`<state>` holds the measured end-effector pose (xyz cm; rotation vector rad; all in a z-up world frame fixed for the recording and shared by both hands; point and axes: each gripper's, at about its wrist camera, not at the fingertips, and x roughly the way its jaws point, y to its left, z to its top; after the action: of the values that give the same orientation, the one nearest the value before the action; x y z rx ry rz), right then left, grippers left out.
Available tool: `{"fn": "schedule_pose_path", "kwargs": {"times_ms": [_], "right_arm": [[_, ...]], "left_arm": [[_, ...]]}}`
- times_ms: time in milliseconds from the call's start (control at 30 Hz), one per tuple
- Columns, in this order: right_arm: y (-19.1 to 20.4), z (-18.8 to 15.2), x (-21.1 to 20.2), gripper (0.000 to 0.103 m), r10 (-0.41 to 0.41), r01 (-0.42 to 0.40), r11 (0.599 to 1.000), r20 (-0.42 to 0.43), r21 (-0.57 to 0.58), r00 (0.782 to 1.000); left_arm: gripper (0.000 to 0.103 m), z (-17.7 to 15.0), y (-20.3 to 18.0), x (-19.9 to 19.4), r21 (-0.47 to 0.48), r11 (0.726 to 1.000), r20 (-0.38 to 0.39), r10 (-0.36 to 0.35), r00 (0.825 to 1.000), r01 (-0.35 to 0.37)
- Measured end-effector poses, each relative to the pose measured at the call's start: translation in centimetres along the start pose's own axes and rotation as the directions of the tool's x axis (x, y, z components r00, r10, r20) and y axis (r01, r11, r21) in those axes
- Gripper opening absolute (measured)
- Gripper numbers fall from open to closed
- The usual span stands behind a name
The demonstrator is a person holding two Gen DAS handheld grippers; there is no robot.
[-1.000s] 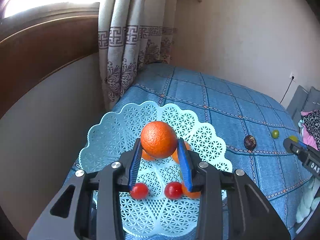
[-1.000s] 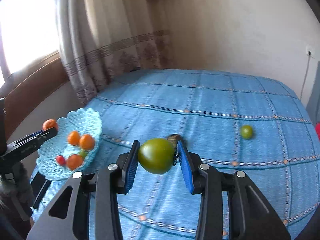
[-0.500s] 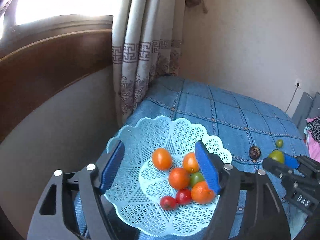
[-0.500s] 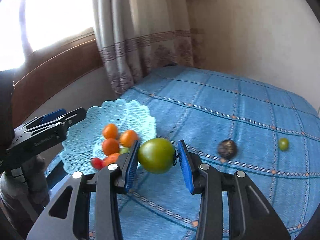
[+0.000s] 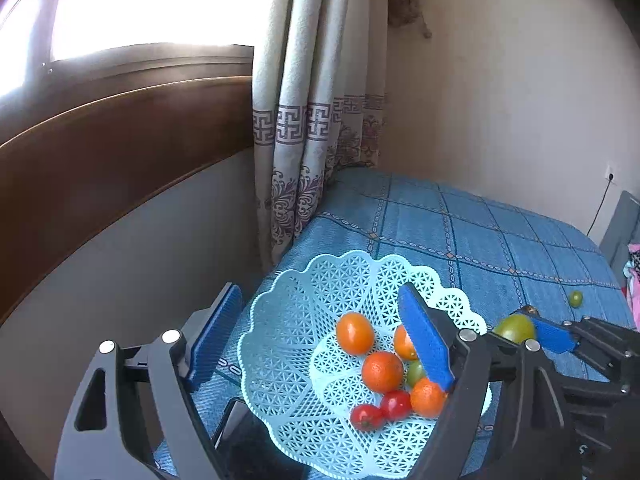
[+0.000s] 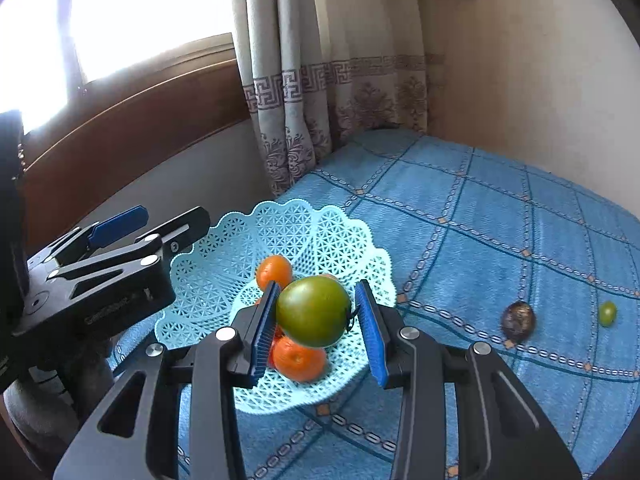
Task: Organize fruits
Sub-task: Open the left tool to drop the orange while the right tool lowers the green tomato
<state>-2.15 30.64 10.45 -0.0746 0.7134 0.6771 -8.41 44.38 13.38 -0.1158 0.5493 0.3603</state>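
Green tomato [image 6: 313, 311] above fruit-filled basket [image 6: 200, 280]

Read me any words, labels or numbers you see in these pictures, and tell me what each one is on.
Raised lettering on the side of the left claw body, right wrist view: too blurred to read.
A pale mark on the right claw body, left wrist view: too small to read.
Nothing legible on the basket, green tomato or bedspread.
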Motion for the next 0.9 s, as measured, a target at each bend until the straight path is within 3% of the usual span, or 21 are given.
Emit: {"fn": "schedule_pose_path", "kwargs": {"times_ms": [233,333,900], "right_arm": [[0.5,0.4,0.7,0.041,0.009,-0.009,1.000,0.000,0.000,1.000],[0.5,0.2,0.6,0.052,-0.001,0.001,1.000,0.010,-0.001,1.000],[-0.6,-0.6,-0.5,0.052,-0.016,0.015,0.999,0.021,0.041,1.000]], "left_arm": [[0.088,-0.1,0.5,0.0,-0.016,1.000,-0.005,0.014,1.000,-0.014],[0.091,0.0,0.4,0.1,-0.015,1.000,-0.006,0.017,1.000,-0.017],[0.097,0.0,0.4,0.3,-0.020,1.000,-0.006,0.014,1.000,-0.015]]}}
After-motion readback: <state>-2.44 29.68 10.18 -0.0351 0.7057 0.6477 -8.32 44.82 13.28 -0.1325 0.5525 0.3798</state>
